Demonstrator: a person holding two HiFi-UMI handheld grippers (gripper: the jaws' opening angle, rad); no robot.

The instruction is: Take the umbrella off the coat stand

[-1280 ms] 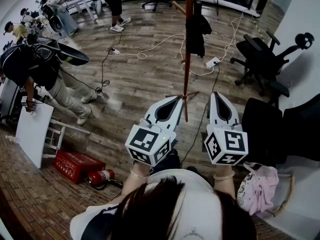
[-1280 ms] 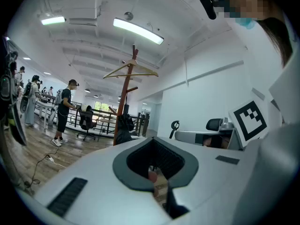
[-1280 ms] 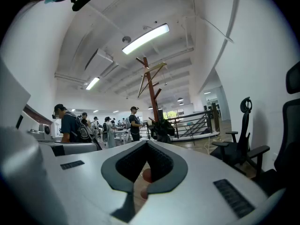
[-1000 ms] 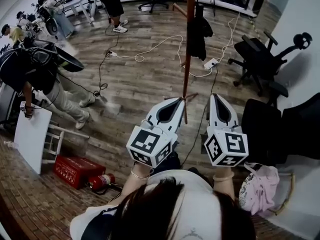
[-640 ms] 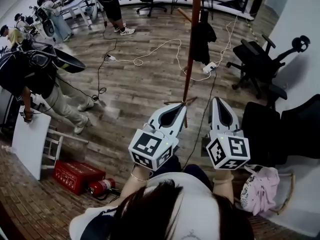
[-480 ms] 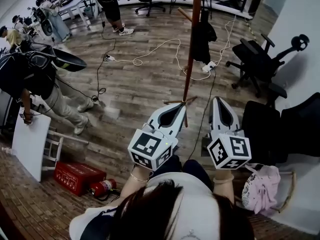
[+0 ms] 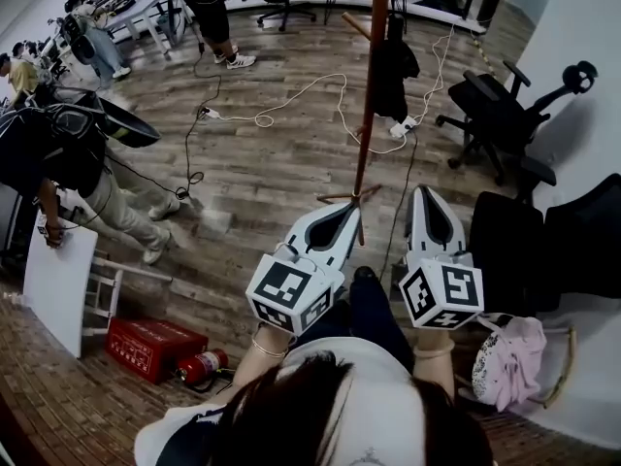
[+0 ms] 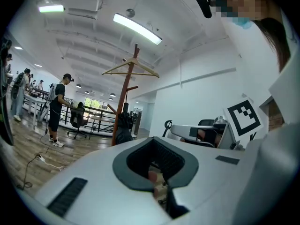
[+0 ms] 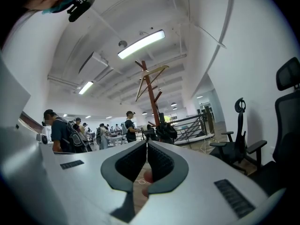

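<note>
A brown wooden coat stand (image 7: 367,85) rises from the plank floor ahead of me. A folded black umbrella (image 7: 391,66) hangs from one of its pegs. Both white grippers point level toward the stand and stop short of it. My left gripper (image 7: 353,206) has its jaws together, empty, close to the stand's foot in the head view. My right gripper (image 7: 419,191) is shut and empty too, to the right of the pole. In the left gripper view the umbrella (image 8: 123,128) hangs beside the stand (image 8: 123,97). The right gripper view shows the umbrella (image 9: 164,131) beyond the shut jaws (image 9: 146,143).
A wooden hanger (image 8: 131,69) tops the stand. White cables (image 7: 291,95) and a power strip (image 7: 400,129) lie on the floor. Office chairs (image 7: 500,115) stand right, a pink bag (image 7: 509,362) near me. A bending person (image 7: 68,163), a white board (image 7: 60,275) and a red box (image 7: 150,343) are left.
The stand and umbrella have come slightly nearer and higher in the head view as I step forward; a shoe now shows between the grippers. Both grippers stay shut.
</note>
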